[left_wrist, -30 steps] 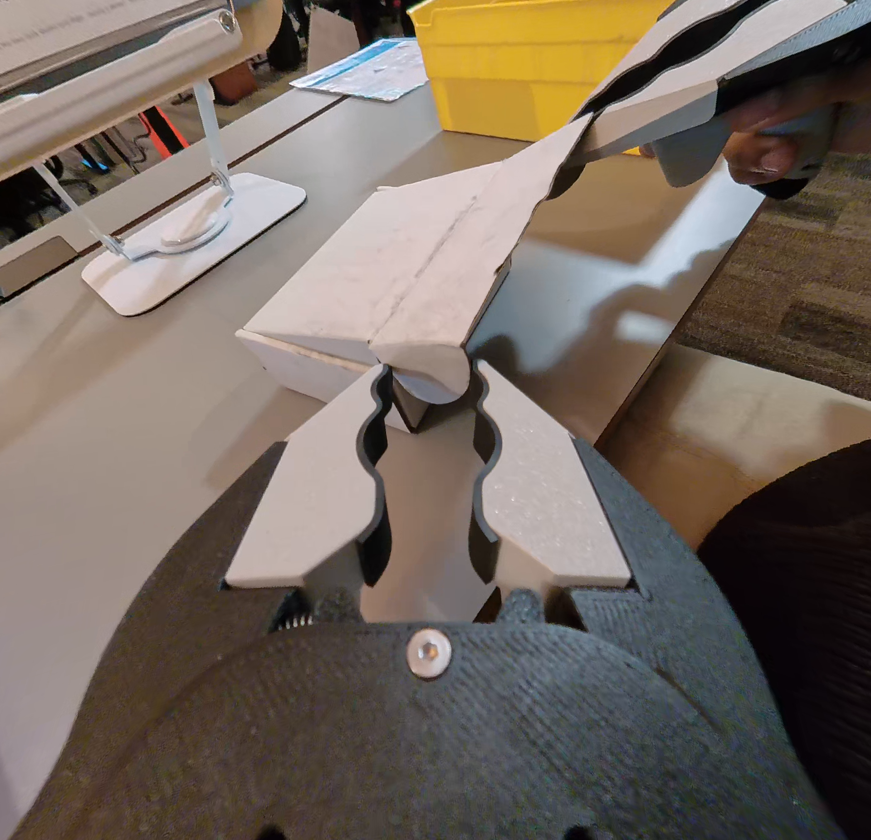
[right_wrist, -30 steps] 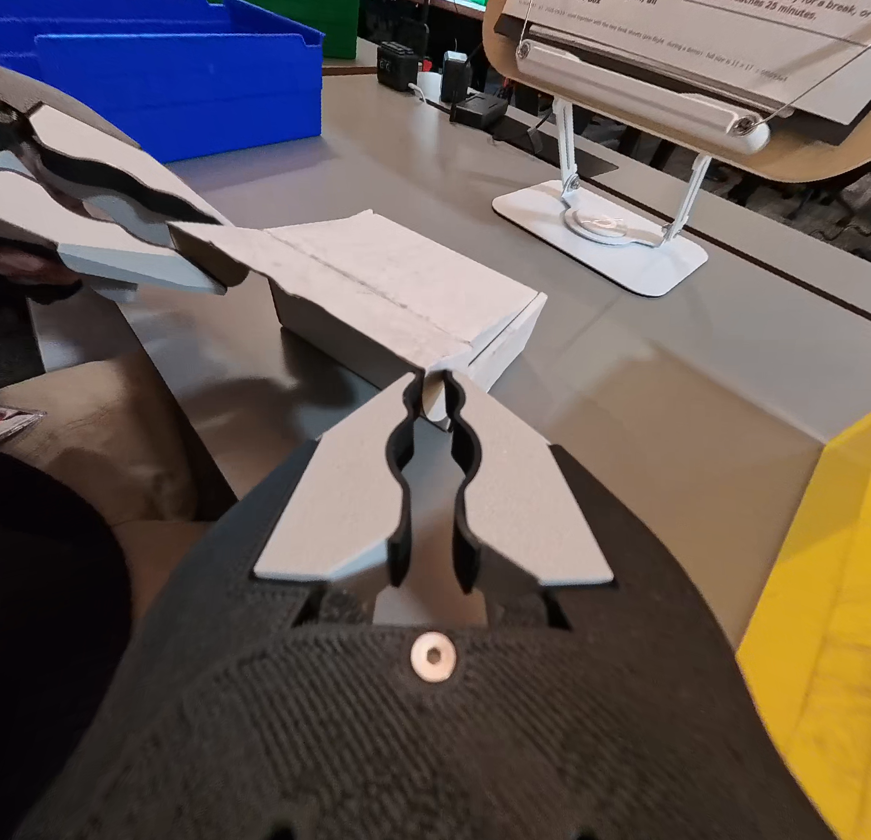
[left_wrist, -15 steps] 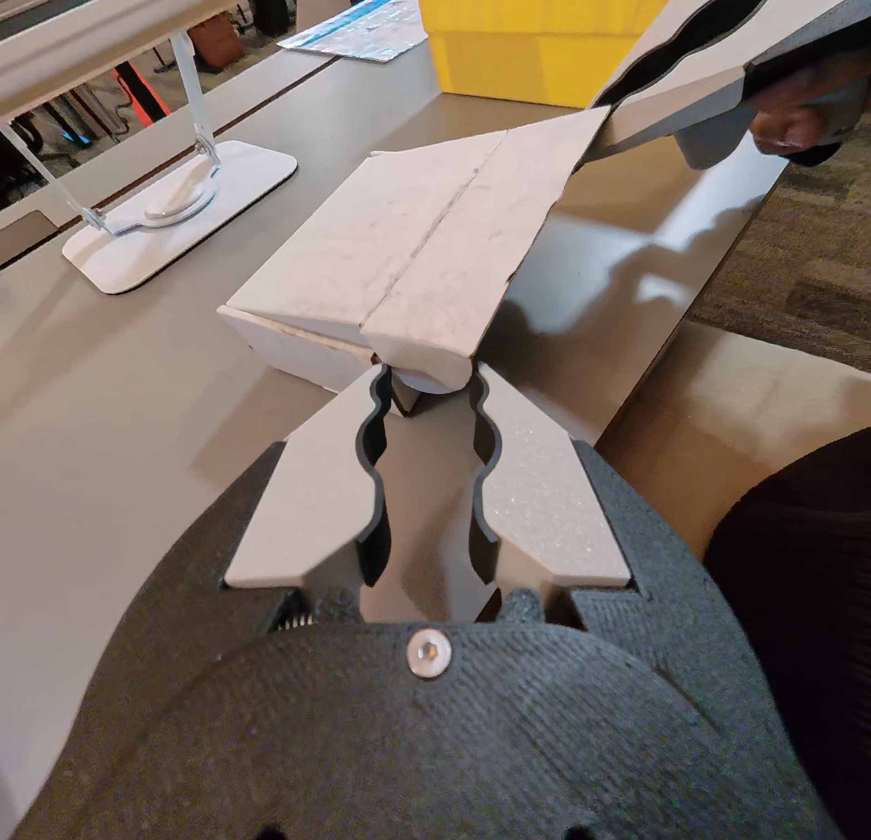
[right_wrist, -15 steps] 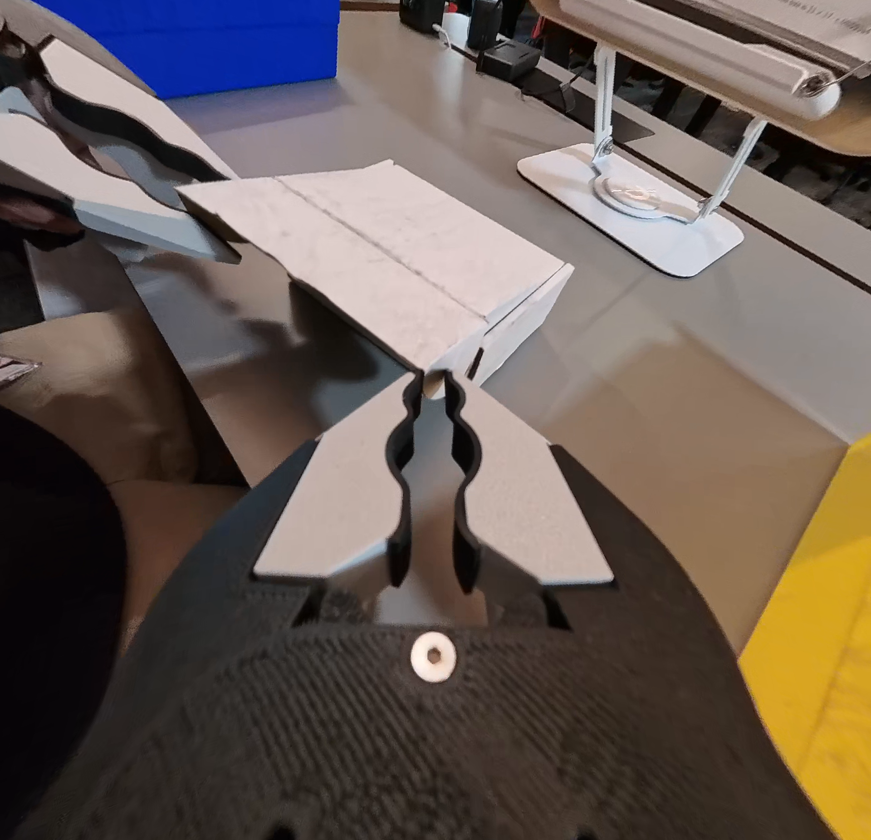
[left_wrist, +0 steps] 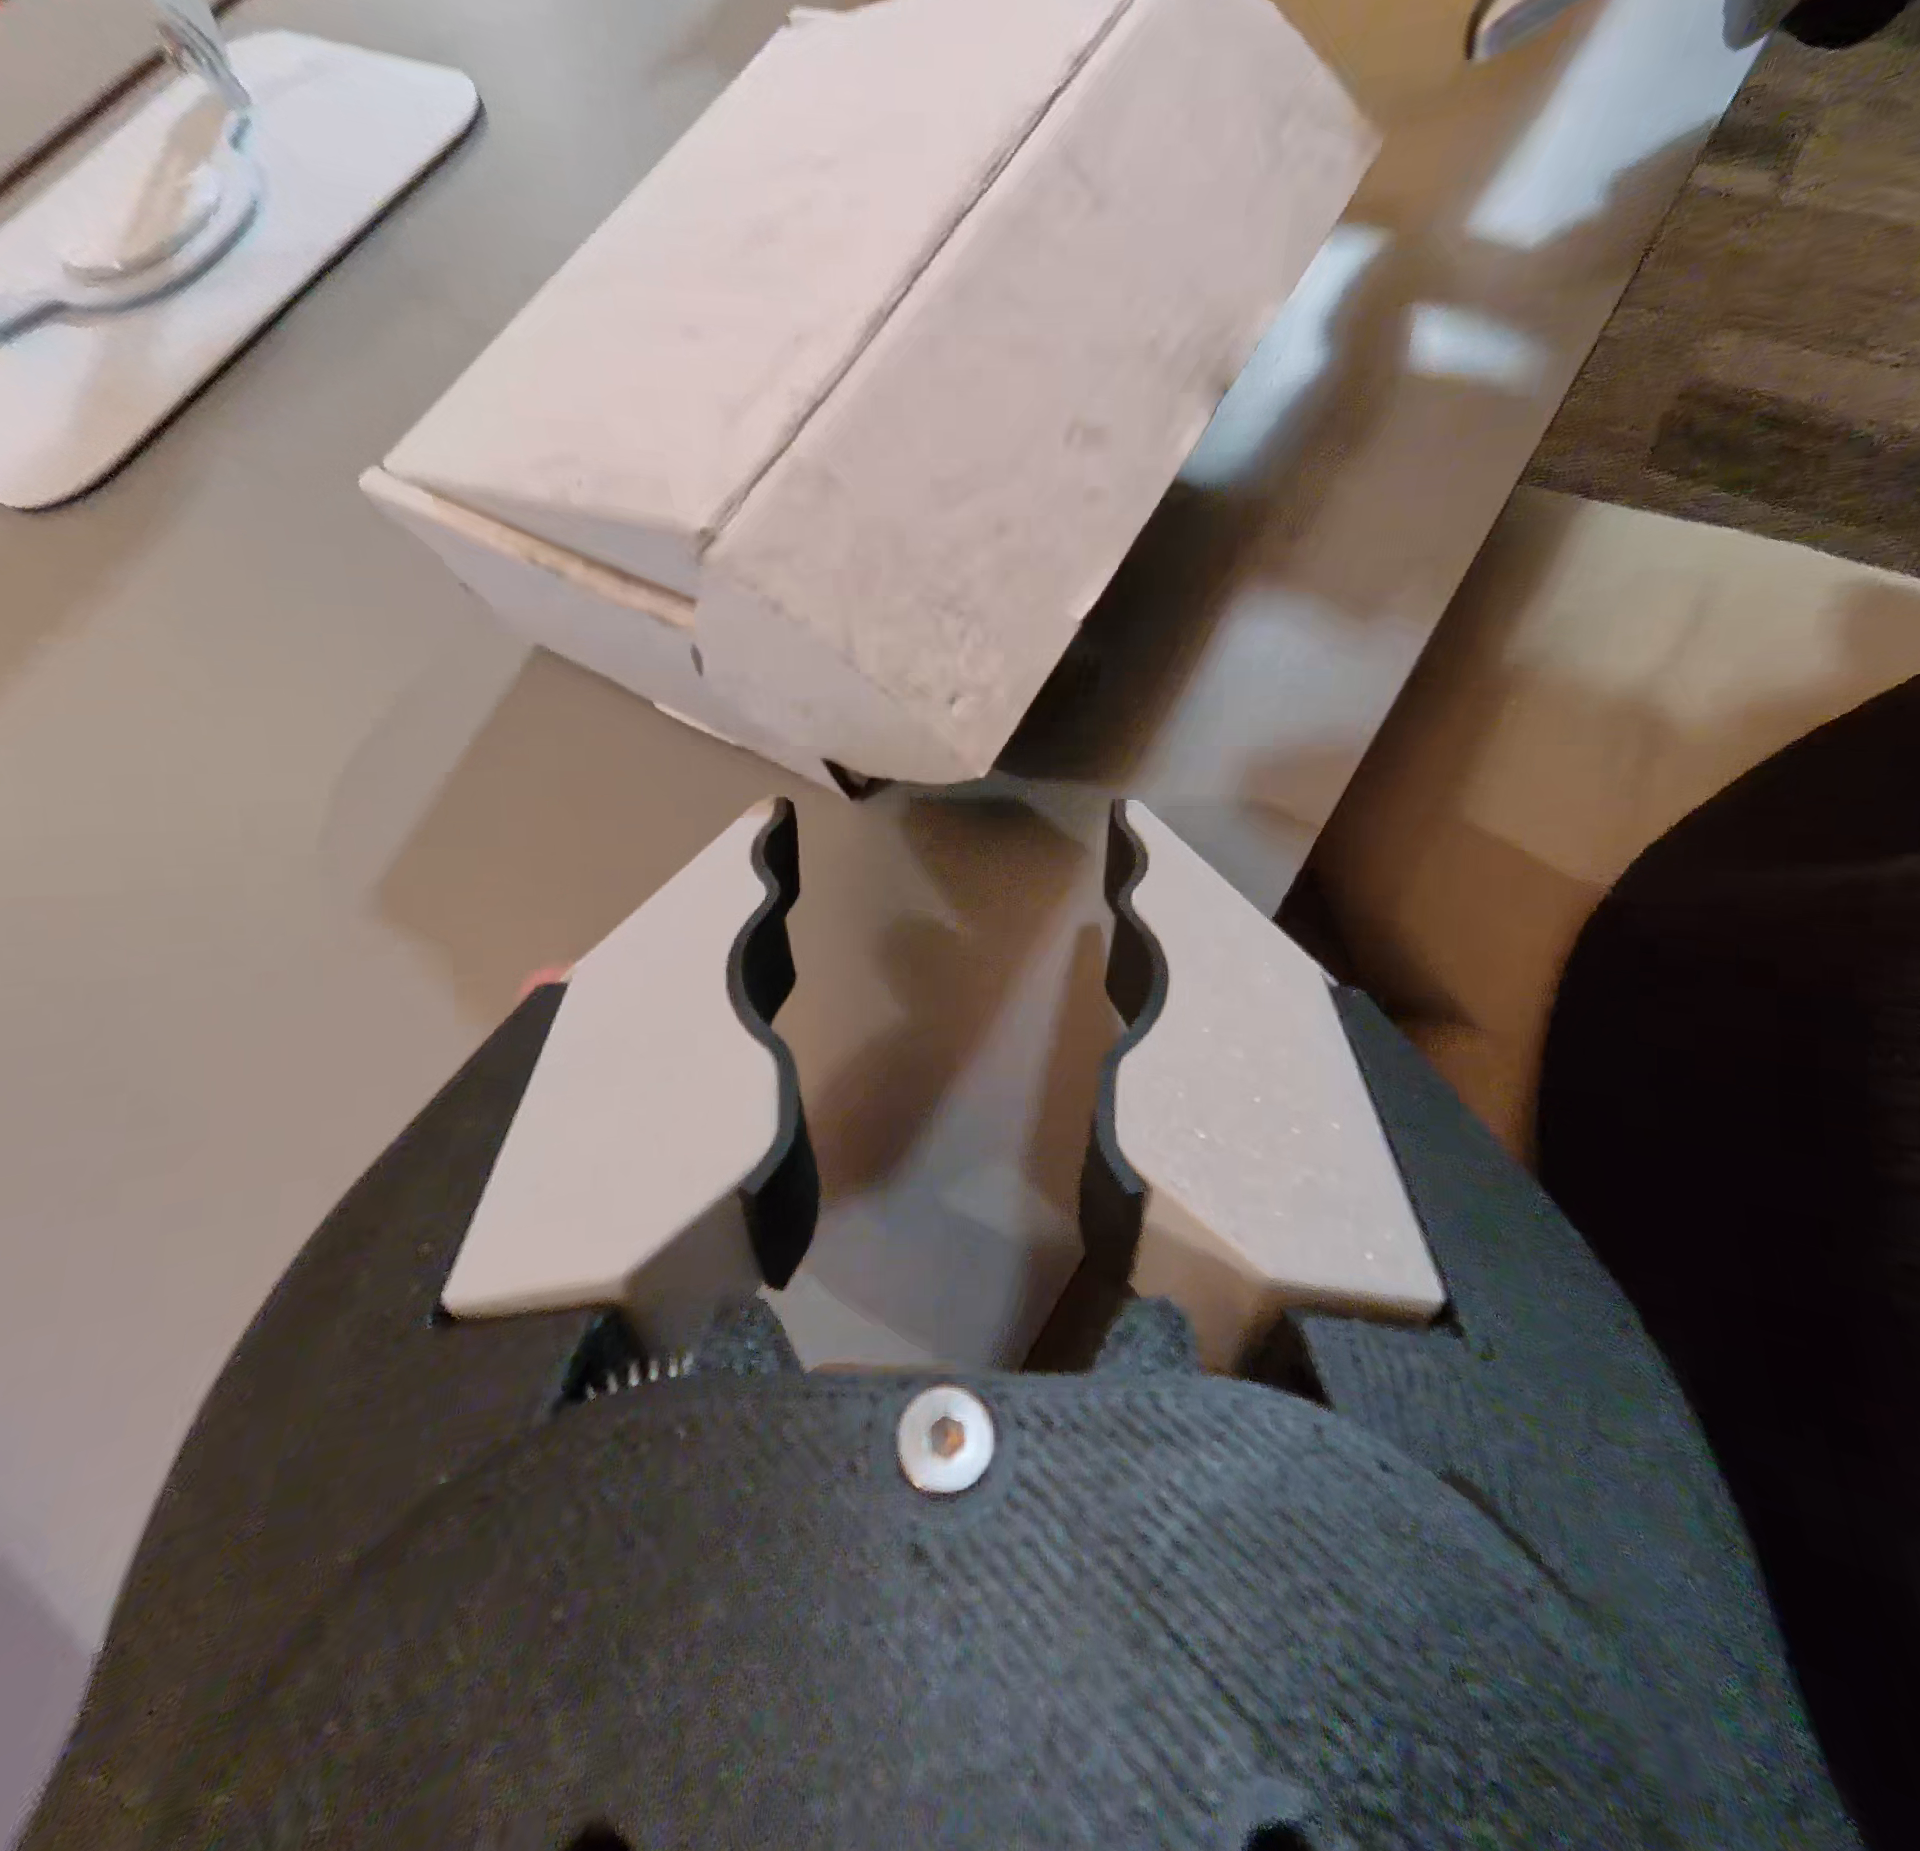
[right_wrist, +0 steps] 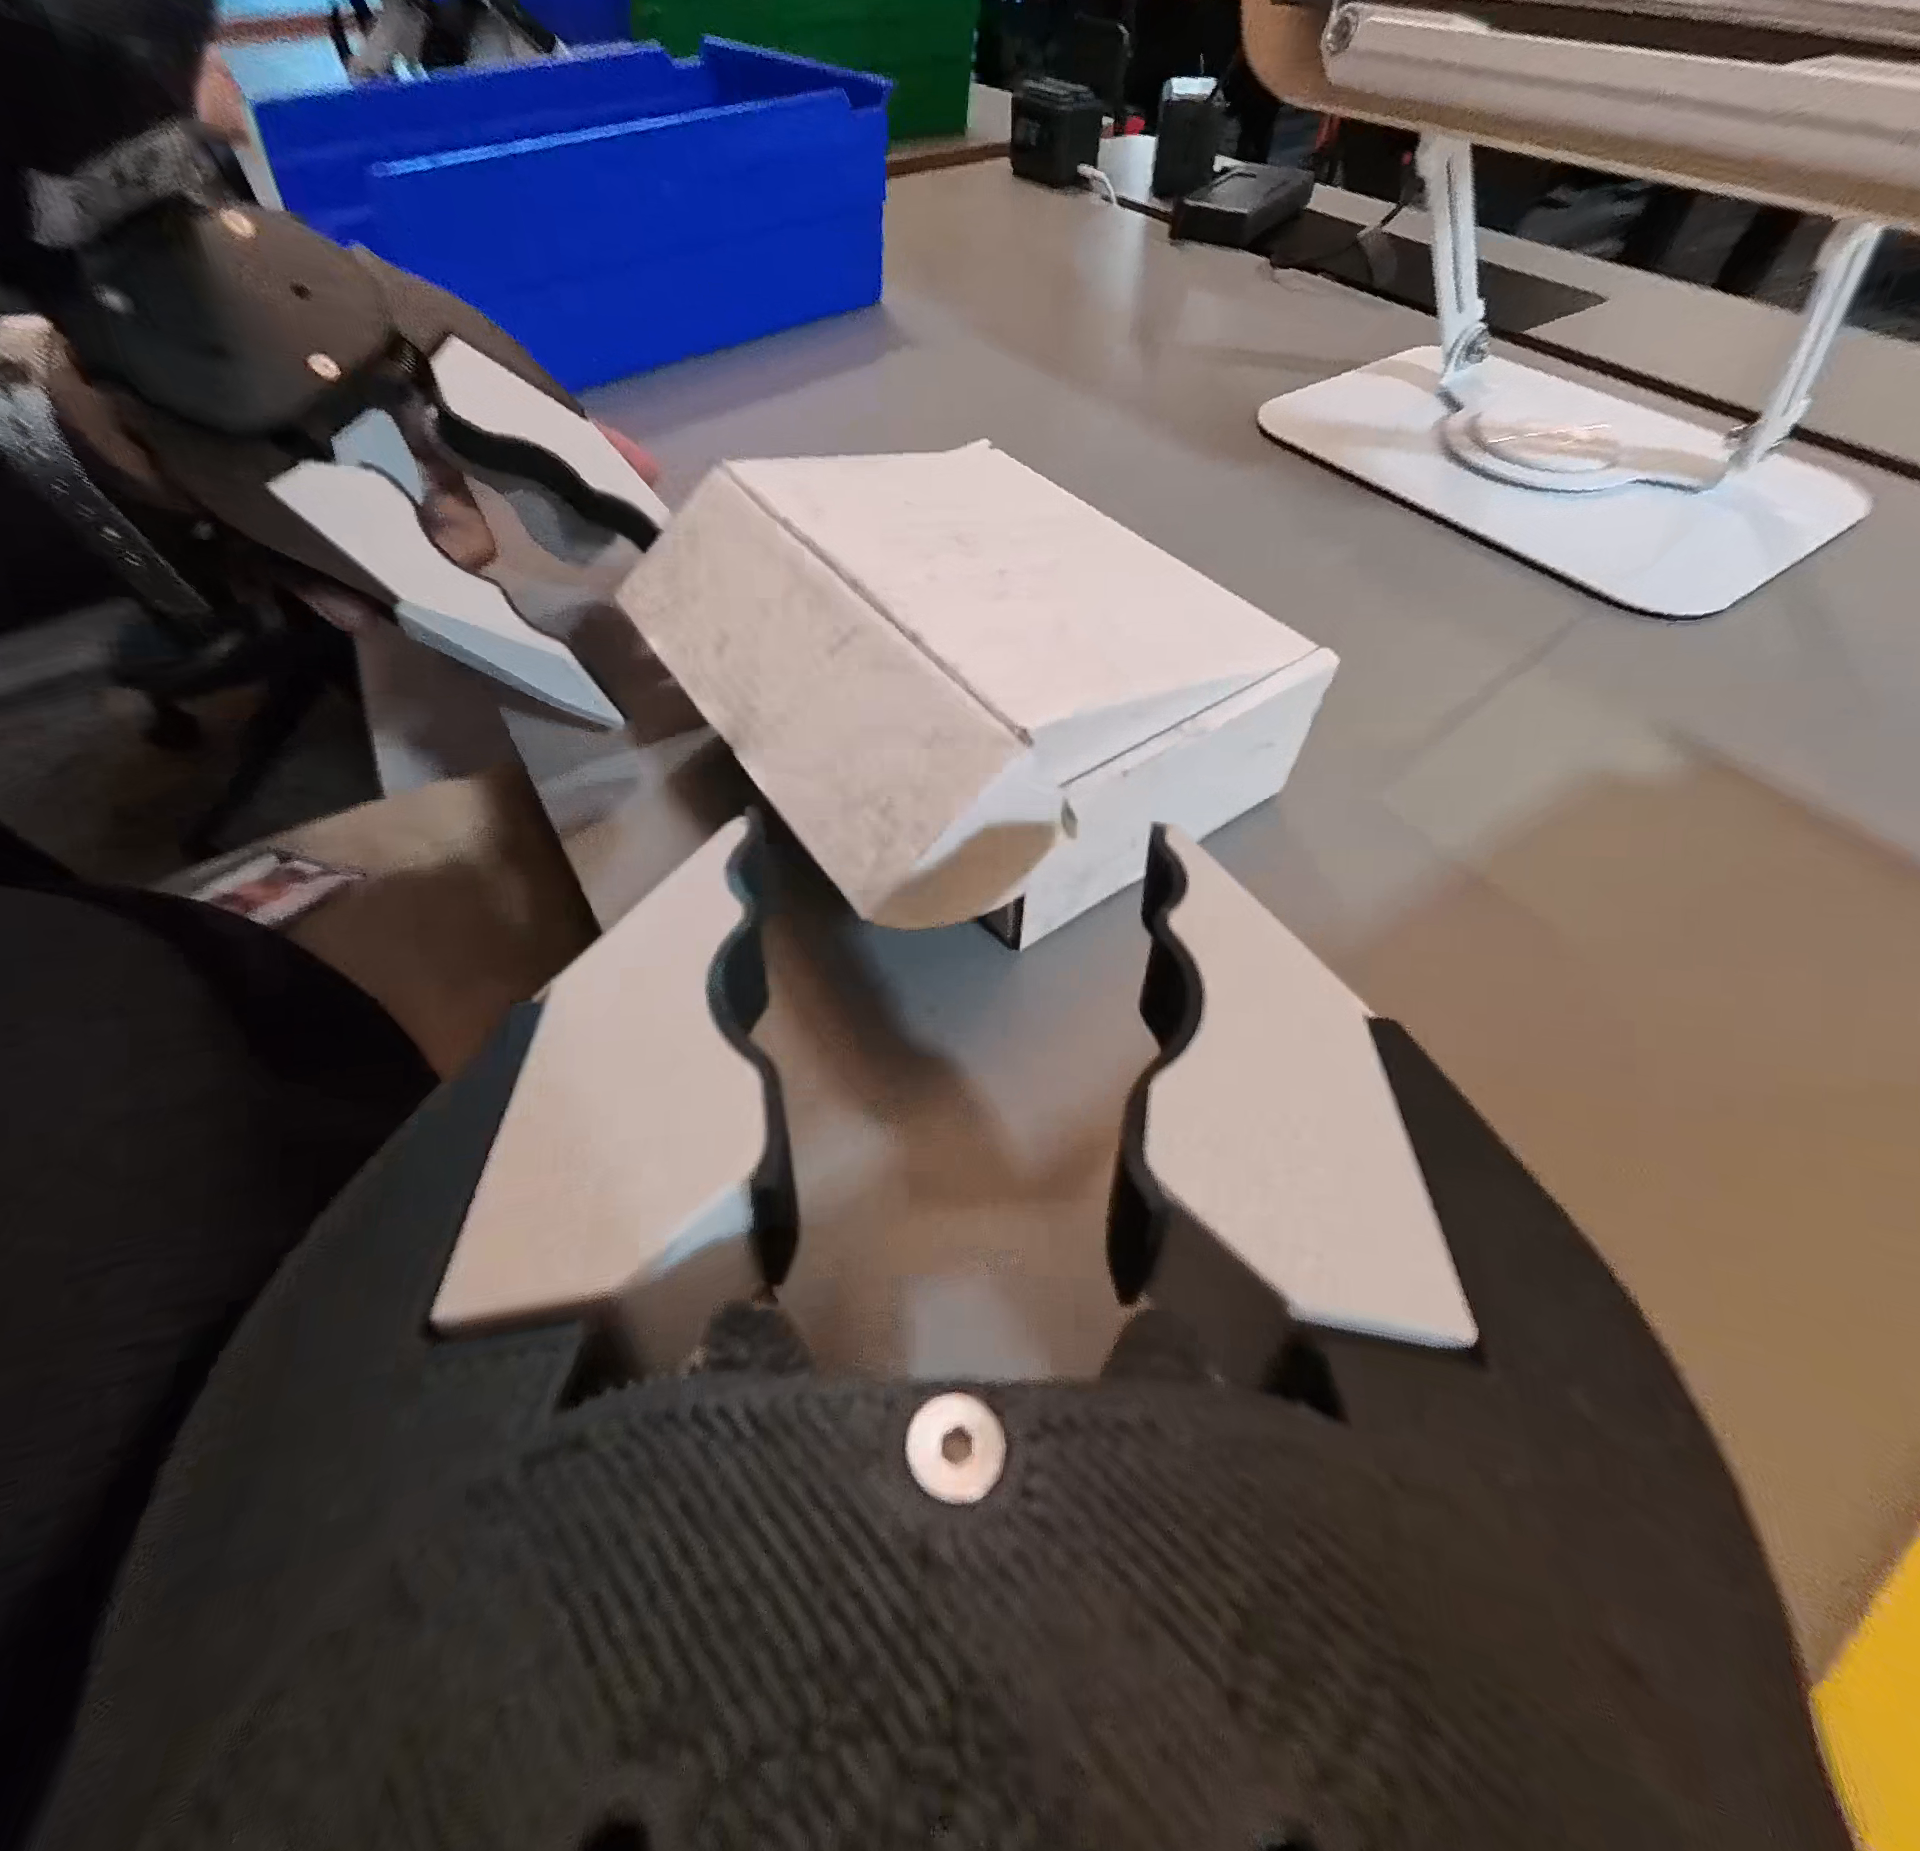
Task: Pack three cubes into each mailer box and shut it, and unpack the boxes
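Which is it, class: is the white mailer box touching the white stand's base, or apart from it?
Apart. The right wrist view shows bare grey table between the mailer box and the stand base; the left wrist view agrees.

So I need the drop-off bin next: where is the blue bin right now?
In the right wrist view the blue bin stands at the table's far left, behind the white mailer box, with a green bin beyond it.

A grey tabletop point(right_wrist: 1558, 866) carries a white stand point(right_wrist: 1579, 492), with blue bins point(right_wrist: 623, 212) and a green bin point(right_wrist: 821, 14) behind. Brown patterned carpet point(left_wrist: 1787, 274) covers the floor.
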The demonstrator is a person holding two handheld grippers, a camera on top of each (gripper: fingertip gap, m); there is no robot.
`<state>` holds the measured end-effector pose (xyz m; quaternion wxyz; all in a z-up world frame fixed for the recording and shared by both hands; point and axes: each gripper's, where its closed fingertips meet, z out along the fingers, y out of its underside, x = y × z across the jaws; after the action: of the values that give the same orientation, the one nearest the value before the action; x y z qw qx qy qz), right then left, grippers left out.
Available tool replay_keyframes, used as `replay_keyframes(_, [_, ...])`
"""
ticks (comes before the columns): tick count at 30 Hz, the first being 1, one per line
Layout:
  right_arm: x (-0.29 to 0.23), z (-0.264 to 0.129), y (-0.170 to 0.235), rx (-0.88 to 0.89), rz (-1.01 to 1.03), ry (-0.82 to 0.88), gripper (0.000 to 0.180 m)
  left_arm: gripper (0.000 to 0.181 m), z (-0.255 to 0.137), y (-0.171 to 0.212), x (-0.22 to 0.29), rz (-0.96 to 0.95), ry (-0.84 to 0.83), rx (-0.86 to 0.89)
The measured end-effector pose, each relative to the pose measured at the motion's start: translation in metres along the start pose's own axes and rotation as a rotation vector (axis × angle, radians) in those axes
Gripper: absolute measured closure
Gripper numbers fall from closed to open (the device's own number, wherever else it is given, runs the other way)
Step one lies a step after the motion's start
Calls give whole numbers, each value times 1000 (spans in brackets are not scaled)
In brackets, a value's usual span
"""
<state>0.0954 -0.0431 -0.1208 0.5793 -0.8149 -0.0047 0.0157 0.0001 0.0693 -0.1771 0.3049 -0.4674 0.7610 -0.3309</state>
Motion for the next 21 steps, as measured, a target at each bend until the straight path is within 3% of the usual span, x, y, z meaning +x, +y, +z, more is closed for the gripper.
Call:
replay_keyframes(5, [9,-7,-4,38,89,-17,109,116,-14,8,-20,-100,21,-5])
replay_keyframes(12, [-7,6,0,21,175,-83,115,113,-31,-41,-10,-370,211,277])
replay_keyframes(17, [-23,15,11,-50,121,-115,115,115,-12,-23,5,-261,172,155])
replay_keyframes(21, [-22,12,9,-50,112,-116,121,118,-14,-29,11,-205,159,169])
